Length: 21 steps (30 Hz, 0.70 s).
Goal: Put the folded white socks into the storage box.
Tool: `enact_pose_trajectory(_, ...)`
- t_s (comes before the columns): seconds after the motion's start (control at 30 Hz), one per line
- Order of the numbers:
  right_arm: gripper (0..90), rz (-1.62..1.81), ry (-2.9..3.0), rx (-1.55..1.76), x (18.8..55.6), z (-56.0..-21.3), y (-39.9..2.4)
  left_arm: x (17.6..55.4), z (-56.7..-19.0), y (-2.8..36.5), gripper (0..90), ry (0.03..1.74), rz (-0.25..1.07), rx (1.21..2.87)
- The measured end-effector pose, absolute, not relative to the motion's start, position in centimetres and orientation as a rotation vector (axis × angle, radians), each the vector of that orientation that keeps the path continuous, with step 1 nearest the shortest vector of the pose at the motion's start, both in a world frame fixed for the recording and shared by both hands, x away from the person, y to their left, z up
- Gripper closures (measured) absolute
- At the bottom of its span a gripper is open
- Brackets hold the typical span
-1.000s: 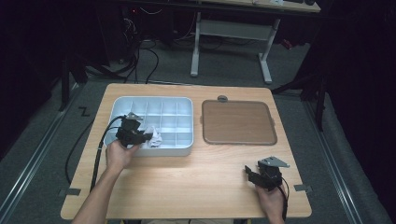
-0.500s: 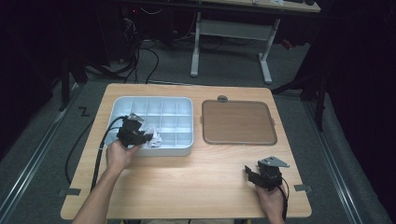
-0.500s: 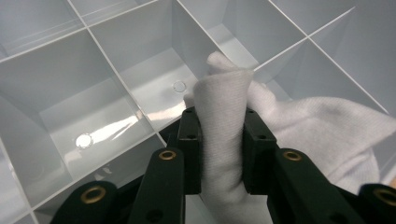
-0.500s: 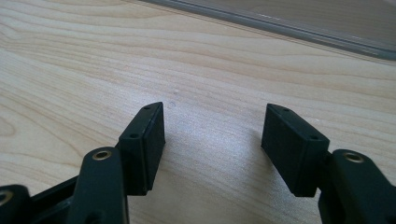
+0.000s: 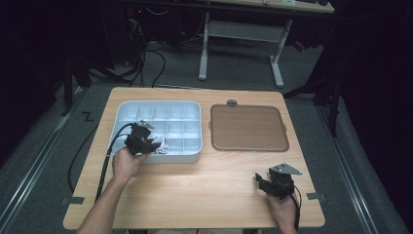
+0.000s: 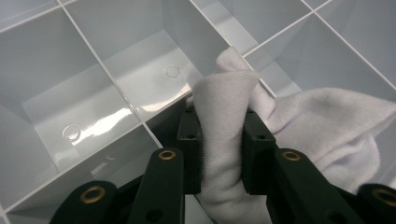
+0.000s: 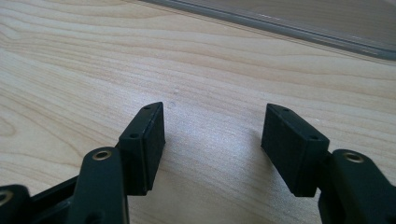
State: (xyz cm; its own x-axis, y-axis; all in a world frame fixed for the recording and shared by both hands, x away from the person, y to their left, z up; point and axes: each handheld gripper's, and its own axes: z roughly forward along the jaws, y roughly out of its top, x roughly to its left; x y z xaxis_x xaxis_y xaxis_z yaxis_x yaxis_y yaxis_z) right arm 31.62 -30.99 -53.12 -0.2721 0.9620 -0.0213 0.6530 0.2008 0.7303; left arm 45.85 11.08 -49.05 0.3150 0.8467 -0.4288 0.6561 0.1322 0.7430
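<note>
Wooden desk carrying a white compartment tray; left tool is pinching a white cloth over the tray's near edge, seemingly for wiping compartments, while right tool is resting open and empty, well right of the tray

We see a light wood surface mid-frame. On it: white compartment tray upper left, brown flat tray upper right, a small grey round piece just above the brown one.
</note>
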Motion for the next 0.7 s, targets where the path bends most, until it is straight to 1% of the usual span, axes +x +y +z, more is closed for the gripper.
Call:
enact_pose_trajectory(0.6,40.0,0.849,2.001,1.499,31.63,-53.12,-30.99,46.76,-48.97,10.64,73.2,1.494,0.157,1.647)
enact_pose_trajectory(0.7,39.9,0.849,2.001,1.5,31.63,-53.12,-30.99,46.83,-48.97,10.38,73.0,1.507,0.165,1.657)
